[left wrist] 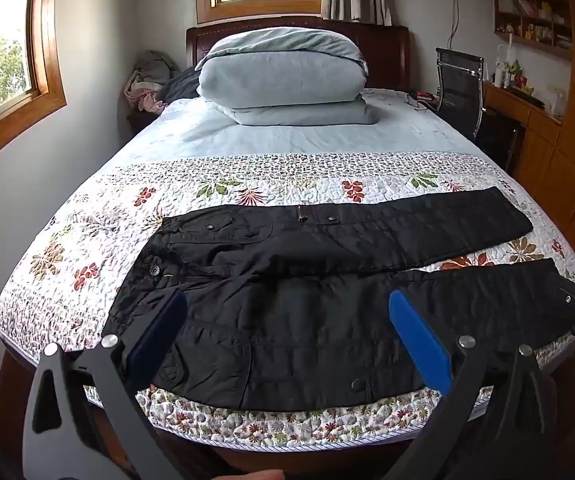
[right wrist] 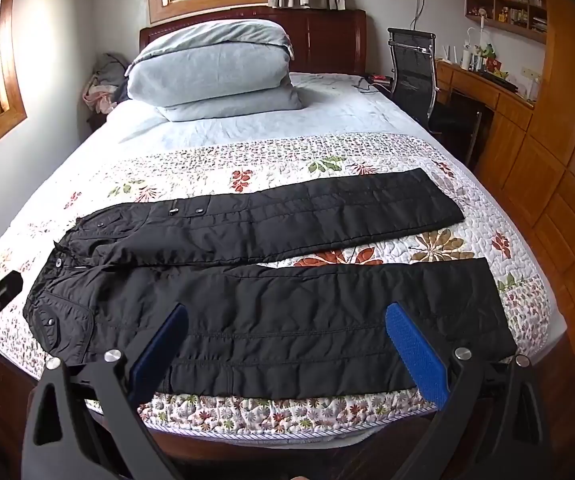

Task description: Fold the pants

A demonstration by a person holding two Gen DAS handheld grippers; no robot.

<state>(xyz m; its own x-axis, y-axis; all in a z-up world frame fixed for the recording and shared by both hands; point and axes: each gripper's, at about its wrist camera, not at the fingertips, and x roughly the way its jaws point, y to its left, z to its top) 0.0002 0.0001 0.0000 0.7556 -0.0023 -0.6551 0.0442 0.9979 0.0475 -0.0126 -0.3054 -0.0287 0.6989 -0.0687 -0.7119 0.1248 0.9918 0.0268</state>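
The black pants (right wrist: 247,280) lie flat across the near end of the bed (right wrist: 367,120), waist on the left, both legs spread apart to the right. No fold looks made yet. The left gripper (left wrist: 287,340) and right gripper (right wrist: 287,344) hover over the near leg, jaws wide open and holding nothing. I think the next move is to grab the near leg's edge and lay it over the far leg.

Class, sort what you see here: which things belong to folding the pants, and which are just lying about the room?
Belongs to the job:
black pants, spread flat
left gripper, open
right gripper, open
floral quilt, the work surface

Just lying about:
folded grey duvet
office chair
clothes heap by the headboard
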